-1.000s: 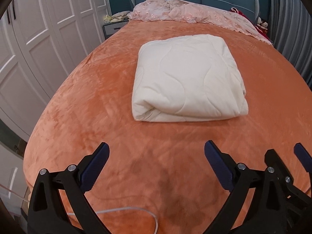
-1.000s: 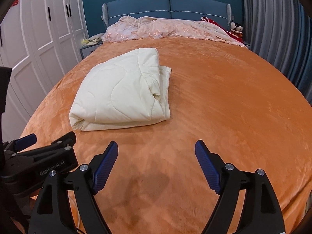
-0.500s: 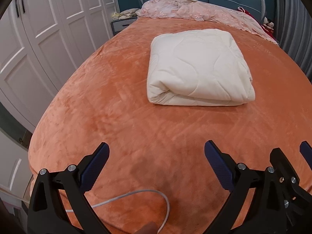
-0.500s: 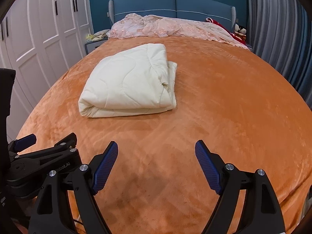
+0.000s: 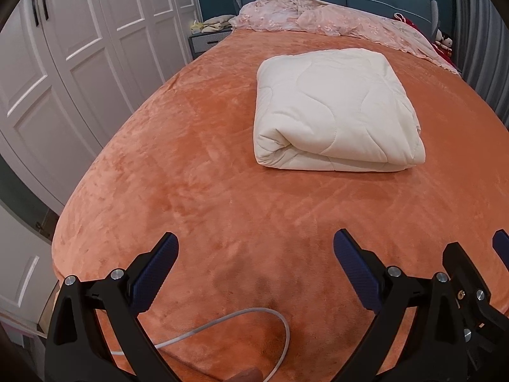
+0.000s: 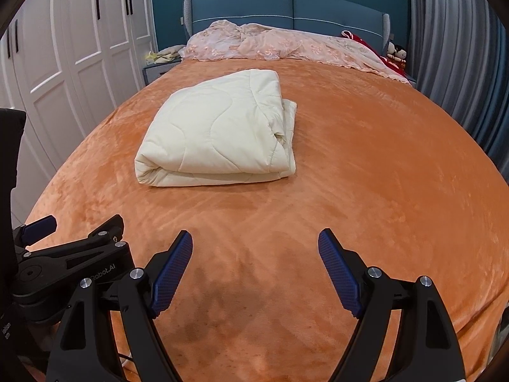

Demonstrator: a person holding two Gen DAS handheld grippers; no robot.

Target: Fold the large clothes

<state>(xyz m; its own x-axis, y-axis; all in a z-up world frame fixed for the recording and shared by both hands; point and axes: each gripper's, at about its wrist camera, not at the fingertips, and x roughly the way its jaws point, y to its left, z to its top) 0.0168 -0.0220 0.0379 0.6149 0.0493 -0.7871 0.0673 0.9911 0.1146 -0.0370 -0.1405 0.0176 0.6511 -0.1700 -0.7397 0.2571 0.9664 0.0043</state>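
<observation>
The quilt [image 5: 334,108] lies folded into a thick bundle mid-bed [image 5: 191,175], so the folding looks finished. Both the left claw [image 5: 256,270] and right claw [image 6: 254,270] hang released and empty near the bed's foot, well apart from the quilt.

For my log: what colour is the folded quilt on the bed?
Cream quilt with wavy stitching; right wrist view shows it best.
</observation>
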